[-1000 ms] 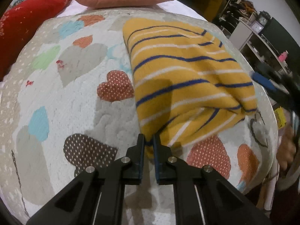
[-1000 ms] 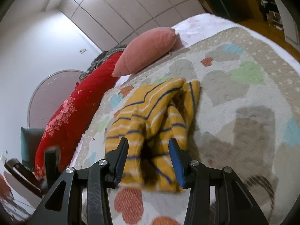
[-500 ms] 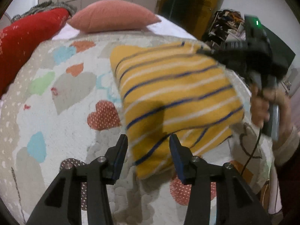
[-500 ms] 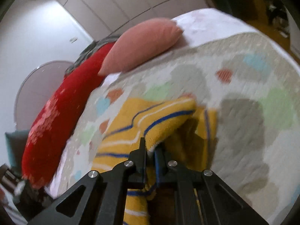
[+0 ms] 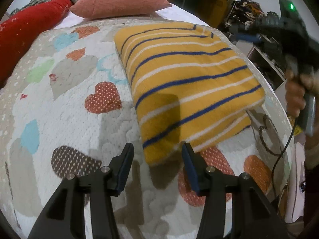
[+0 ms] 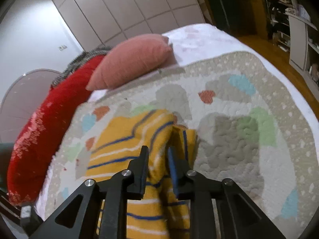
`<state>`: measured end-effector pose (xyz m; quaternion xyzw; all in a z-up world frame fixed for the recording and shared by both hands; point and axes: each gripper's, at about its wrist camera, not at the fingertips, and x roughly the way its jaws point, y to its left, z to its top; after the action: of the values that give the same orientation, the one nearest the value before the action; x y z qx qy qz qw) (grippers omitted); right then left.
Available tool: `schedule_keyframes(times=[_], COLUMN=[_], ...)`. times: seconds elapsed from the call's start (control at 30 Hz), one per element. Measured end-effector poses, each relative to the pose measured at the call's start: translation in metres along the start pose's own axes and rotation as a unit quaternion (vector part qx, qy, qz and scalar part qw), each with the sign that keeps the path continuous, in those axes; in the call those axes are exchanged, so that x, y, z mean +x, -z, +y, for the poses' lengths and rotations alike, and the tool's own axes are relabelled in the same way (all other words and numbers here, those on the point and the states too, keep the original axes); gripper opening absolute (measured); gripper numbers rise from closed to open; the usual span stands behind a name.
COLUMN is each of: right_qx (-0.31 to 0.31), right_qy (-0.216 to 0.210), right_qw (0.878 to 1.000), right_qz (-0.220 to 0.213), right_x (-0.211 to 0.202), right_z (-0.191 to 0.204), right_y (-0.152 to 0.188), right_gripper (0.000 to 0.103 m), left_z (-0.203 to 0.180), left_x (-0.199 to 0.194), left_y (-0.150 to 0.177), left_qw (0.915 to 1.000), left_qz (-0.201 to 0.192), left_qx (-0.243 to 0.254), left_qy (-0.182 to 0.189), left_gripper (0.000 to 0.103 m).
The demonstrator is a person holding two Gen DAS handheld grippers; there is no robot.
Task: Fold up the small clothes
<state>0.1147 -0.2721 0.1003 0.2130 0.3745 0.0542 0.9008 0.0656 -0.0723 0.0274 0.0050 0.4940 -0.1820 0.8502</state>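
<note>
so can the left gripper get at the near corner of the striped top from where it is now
Probably yes: the left gripper has its jaws opening, with the striped top's near corner lying on the quilt just ahead between the fingers, nothing blocking it.

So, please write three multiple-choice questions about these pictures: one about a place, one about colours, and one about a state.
1. Where does the striped garment lie?
A. on the heart-pattern quilt
B. on the pink pillow
C. on the floor

2. Which colours does the garment have?
A. red with green dots
B. yellow with blue and white stripes
C. plain grey

3. How do the jaws of the left gripper stand?
A. pressed shut on the pillow
B. shut with nothing between them
C. apart, at the garment's near corner without pressing it

Answers:
1 A, the quilt's hearts show all around the garment.
2 B, the left wrist view shows the stripes clearly.
3 C, a clear gap shows beside each pad; the jaws are opening.
</note>
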Motion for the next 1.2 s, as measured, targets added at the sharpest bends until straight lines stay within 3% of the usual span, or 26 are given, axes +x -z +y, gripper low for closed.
schedule_keyframes(times=[0.07,0.13,0.17,0.23,0.27,0.3,0.33,0.37,0.4,0.43,0.47,0.5,0.53,0.67,0.77,0.83,0.93,0.97,1.07,1.13,1.2], right_qx=[0.007,0.022,0.035,0.067,0.083,0.102,0.114,0.122,0.133,0.151,0.185,0.220,0.237,0.195,0.155,0.125,0.086,0.085,0.098,0.143,0.158], right_qy=[-0.026,-0.067,-0.096,-0.152,-0.161,-0.148,-0.109,-0.042,0.031,0.066,0.040,-0.003,-0.002,-0.008,-0.055,-0.098,-0.148,-0.128,0.028,0.011,0.022], right_qw=[1.000,0.997,0.995,0.986,0.982,0.982,0.985,0.989,0.988,0.984,0.980,0.974,0.970,0.981,0.986,0.986,0.985,0.988,0.994,0.990,0.987], right_qz=[-0.014,-0.020,-0.016,0.025,0.047,0.066,0.072,0.072,0.072,0.071,0.062,0.048,0.043,-0.012,-0.042,-0.040,0.010,0.030,0.030,-0.001,-0.023], right_x=[-0.007,-0.005,0.002,0.032,0.046,0.061,0.071,0.078,0.082,0.083,0.080,0.071,0.059,0.003,-0.027,-0.032,-0.010,0.002,0.011,-0.009,-0.033], right_z=[0.008,0.014,0.017,0.016,0.013,0.006,-0.003,-0.017,-0.034,-0.051,-0.073,-0.090,-0.098,-0.082,-0.051,-0.032,-0.008,-0.007,-0.030,-0.050,-0.055], right_y=[-0.008,-0.017,-0.020,-0.019,-0.017,-0.011,-0.005,0.002,0.010,0.017,0.026,0.032,0.036,0.035,0.038,0.043,0.057,0.066,0.093,0.111,0.124], right_gripper=[0.027,0.057,0.064,0.069,0.069,0.065,0.058,0.056,0.062,0.061,0.059,0.050,0.050,0.052,0.052,0.060,0.067,0.067,0.069,0.070,0.071], left_z=[-0.006,-0.011,-0.014,-0.016,-0.016,-0.014,-0.012,-0.010,-0.006,-0.003,0.000,0.002,0.003,0.004,0.001,-0.004,-0.012,-0.015,-0.020,-0.024,-0.027], left_x=[-0.007,-0.014,-0.017,-0.022,-0.027,-0.029,-0.036,-0.040,-0.045,-0.052,-0.057,-0.060,-0.063,-0.068,-0.072,-0.077,-0.087,-0.090,-0.100,-0.107,-0.110], left_y=[0.006,0.010,0.013,0.016,0.018,0.019,0.022,0.023,0.026,0.030,0.034,0.036,0.039,0.046,0.051,0.053,0.056,0.057,0.058,0.060,0.062], left_qw=[1.0000,0.9999,0.9998,0.9996,0.9995,0.9994,0.9992,0.9991,0.9989,0.9986,0.9983,0.9982,0.9979,0.9971,0.9967,0.9965,0.9952,0.9948,0.9939,0.9926,0.9914], left_qz=[-0.007,-0.012,-0.015,-0.017,-0.019,-0.020,-0.024,-0.027,-0.031,-0.036,-0.041,-0.044,-0.047,-0.051,-0.051,-0.057,-0.074,-0.079,-0.087,-0.100,-0.111], left_qx=[0.002,0.004,0.004,0.003,0.000,-0.002,-0.009,-0.013,-0.020,-0.027,-0.032,-0.033,-0.034,-0.044,-0.058,-0.054,-0.044,-0.042,-0.038,-0.033,-0.029], left_qy=[-0.005,-0.009,-0.013,-0.021,-0.026,-0.028,-0.031,-0.031,-0.029,-0.027,-0.025,-0.025,-0.028,-0.034,-0.027,-0.030,-0.046,-0.050,-0.055,-0.061,-0.064], left_gripper=[0.052,0.055,0.055,0.055,0.056,0.056,0.058,0.061,0.063,0.066,0.067,0.067,0.068,0.068,0.068,0.068,0.074,0.074,0.076,0.083,0.085])
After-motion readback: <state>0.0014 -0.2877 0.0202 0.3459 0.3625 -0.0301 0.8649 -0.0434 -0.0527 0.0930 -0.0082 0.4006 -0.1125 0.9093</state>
